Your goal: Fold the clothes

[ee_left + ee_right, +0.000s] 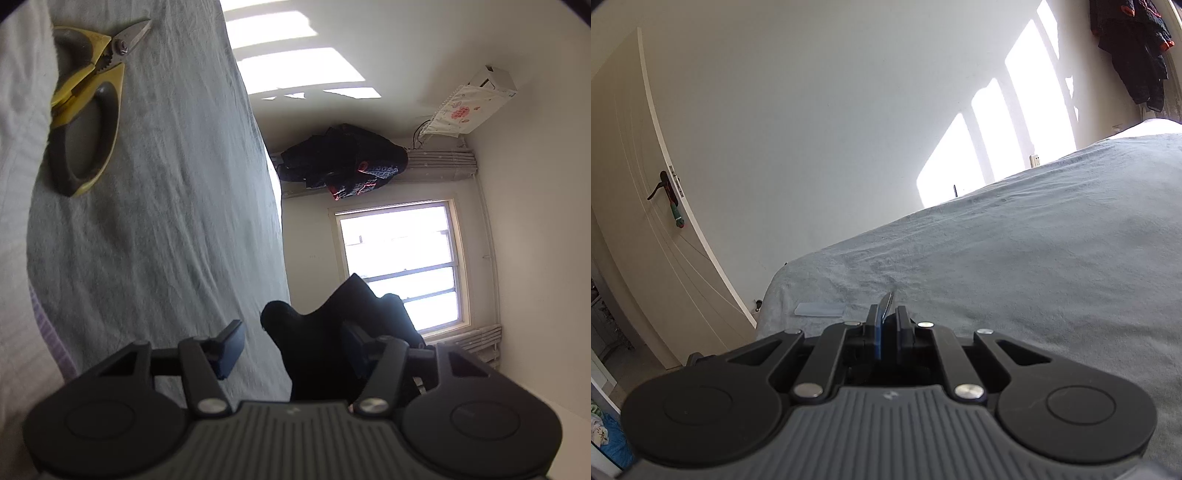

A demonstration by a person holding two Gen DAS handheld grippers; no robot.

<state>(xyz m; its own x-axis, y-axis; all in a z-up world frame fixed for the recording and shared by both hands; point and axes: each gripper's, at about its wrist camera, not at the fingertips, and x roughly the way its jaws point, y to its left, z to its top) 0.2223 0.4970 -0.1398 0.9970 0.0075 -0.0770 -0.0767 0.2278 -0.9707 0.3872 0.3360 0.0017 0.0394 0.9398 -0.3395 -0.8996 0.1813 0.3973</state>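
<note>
Grey bedspread [155, 221] beneath, black garment [325, 347] between spread left claw [291, 345] fingers; right claw [886, 317] clenched, empty.

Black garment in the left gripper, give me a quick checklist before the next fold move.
1. Left gripper open: ok, jaws spread.
2. Black garment clamped: not ok, it sits between open fingers.
3. Right gripper free: ok, shut on nothing visible.
4. Yellow scissors off the grey blanket: not ok, lying on it.
5. Garment's full spread: cannot tell.
</note>
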